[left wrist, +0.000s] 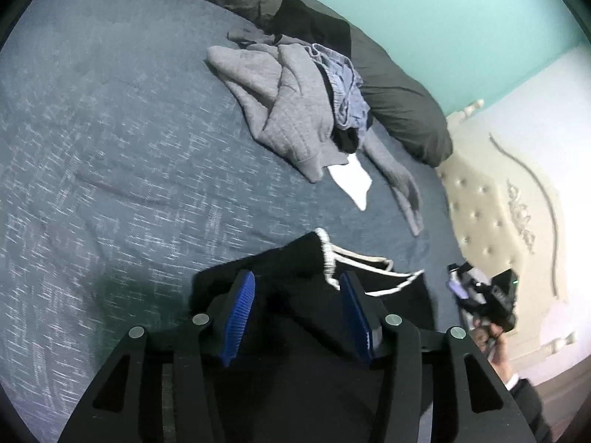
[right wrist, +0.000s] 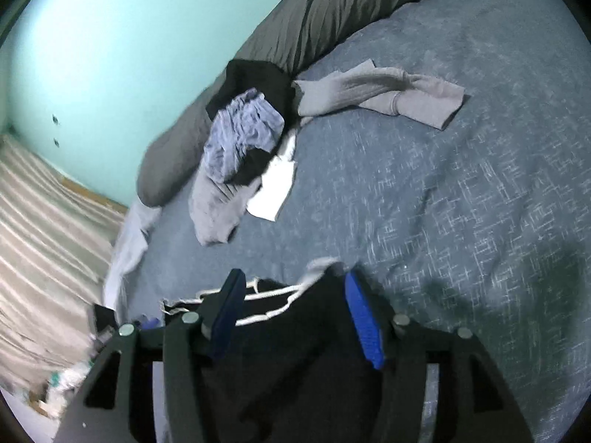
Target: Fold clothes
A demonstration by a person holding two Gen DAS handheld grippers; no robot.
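Note:
A black garment with white trim and white drawstrings (left wrist: pixel 295 258) lies on the blue-grey bedspread (left wrist: pixel 110 147) at the near edge. My left gripper (left wrist: pixel 297 277) is open, its blue pads spread wide with the black cloth lying between and under them. In the right wrist view the same black garment (right wrist: pixel 295 317) fills the gap of my right gripper (right wrist: pixel 293 277), which is open too. Whether either pad touches the cloth I cannot tell. The right gripper's body (left wrist: pixel 487 295), held by a hand (left wrist: pixel 495 336), shows at the right of the left wrist view.
A heap of clothes lies further up the bed: a grey sweatshirt (left wrist: pixel 291 110), blue striped shorts (left wrist: pixel 343 85), a white piece (left wrist: pixel 351 181) and a black item (left wrist: pixel 310 18). Behind it lies a dark grey pillow (left wrist: pixel 399 103). A cream tufted headboard (left wrist: pixel 480 203) stands at the right.

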